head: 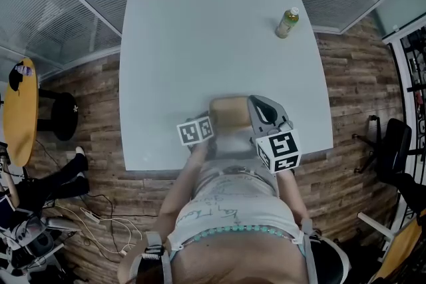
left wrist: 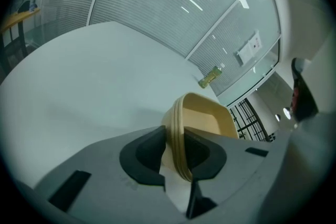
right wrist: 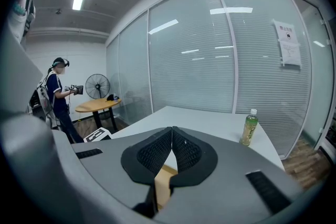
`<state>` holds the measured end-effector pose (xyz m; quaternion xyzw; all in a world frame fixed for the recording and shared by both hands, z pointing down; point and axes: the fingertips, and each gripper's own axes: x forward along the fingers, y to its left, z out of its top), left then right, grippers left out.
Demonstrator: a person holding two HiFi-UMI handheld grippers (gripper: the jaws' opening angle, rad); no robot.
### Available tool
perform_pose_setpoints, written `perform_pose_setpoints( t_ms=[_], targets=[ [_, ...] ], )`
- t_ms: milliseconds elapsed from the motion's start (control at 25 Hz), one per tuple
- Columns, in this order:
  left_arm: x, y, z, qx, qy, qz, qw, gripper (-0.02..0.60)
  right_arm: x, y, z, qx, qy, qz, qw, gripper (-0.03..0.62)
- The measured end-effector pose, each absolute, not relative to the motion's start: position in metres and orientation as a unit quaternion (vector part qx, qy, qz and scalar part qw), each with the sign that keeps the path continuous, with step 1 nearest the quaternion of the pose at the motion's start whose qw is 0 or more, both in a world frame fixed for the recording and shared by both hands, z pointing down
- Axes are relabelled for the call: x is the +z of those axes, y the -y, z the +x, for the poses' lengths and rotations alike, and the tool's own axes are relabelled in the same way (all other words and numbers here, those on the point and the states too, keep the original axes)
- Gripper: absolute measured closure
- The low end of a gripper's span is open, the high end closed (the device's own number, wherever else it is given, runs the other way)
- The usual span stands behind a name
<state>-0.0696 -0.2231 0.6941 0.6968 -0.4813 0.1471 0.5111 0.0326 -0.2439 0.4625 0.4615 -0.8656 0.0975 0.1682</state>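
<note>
A stack of tan trays [head: 229, 111] sits near the front edge of the white table [head: 200, 43]. My left gripper [head: 212, 124] is at the stack's left side. In the left gripper view it [left wrist: 177, 152] is shut on the layered rim of the tan trays [left wrist: 202, 115], which tilt upward. My right gripper [head: 255, 101] lies along the stack's right edge. In the right gripper view its [right wrist: 171, 136] pads meet at the tips with nothing between them, and a bit of tan tray [right wrist: 164, 186] shows below them.
A green drink bottle [head: 287, 22] [right wrist: 249, 127] [left wrist: 210, 77] stands at the table's far right corner. Glass walls with blinds run behind the table. A round yellow table [head: 18, 113], a fan [right wrist: 97, 85] and a person [right wrist: 59, 97] are off to the left.
</note>
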Motion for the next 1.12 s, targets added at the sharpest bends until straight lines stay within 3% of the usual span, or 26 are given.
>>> perform_pose_setpoints(
  t_ms=[1120],
  targets=[
    [0.558,0.260,-0.108,0.051,0.522,0.753,0.398,0.518,0.459,0.241,0.014,0.090,0.879,0.437,0.171,0.594]
  ],
)
